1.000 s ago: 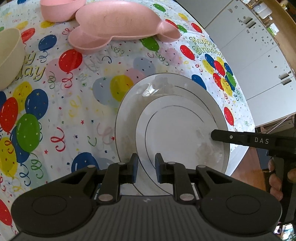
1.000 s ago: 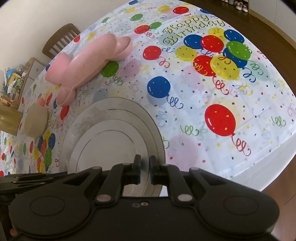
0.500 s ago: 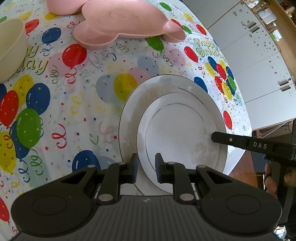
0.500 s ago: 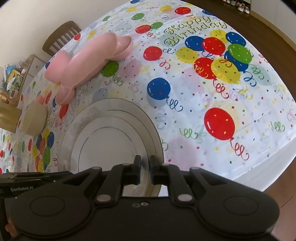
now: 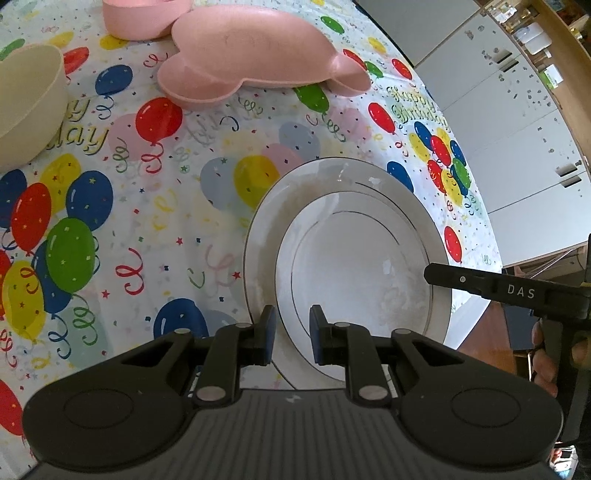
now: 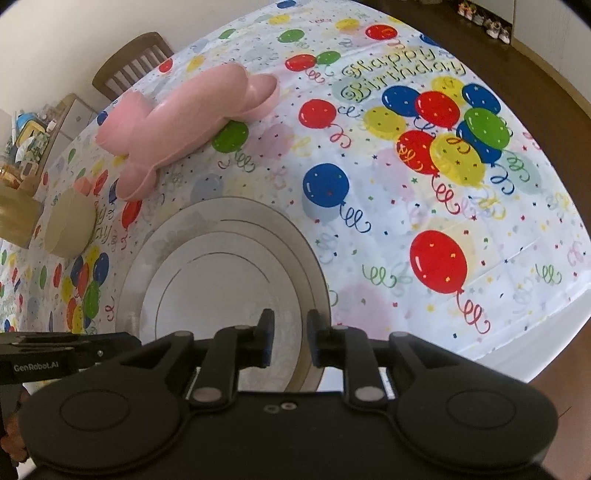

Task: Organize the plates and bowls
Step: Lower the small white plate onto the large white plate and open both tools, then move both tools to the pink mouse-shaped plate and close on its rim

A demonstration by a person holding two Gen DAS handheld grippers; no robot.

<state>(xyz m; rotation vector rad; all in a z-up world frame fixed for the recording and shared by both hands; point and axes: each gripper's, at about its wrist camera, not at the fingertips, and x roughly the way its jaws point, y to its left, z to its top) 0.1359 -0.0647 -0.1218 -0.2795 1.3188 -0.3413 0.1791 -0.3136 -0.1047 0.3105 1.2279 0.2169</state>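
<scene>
A small white plate [image 5: 354,273] lies stacked on a larger white plate [image 5: 295,192] near the table's front edge; both also show in the right wrist view, small plate [image 6: 218,291] on large plate [image 6: 177,229]. My left gripper [image 5: 289,334] hovers over their near left rim with a narrow gap, holding nothing. My right gripper [image 6: 289,338] hovers over their near right rim, a narrow gap too, empty. A pink animal-shaped plate [image 5: 251,48] and pink bowl [image 5: 136,18] lie at the far side. A beige bowl [image 5: 26,103] sits at far left.
A balloon-print tablecloth [image 6: 443,184] covers the table, whose edge runs close on the right. A wooden chair [image 6: 129,70] stands at the far side. White cabinets [image 5: 517,129] stand beyond the table. The right gripper's body [image 5: 498,291] shows beside the plates.
Both grippers have drawn slightly back and up from the stacked plates, and their fingers have opened a little. The plates have not moved.
</scene>
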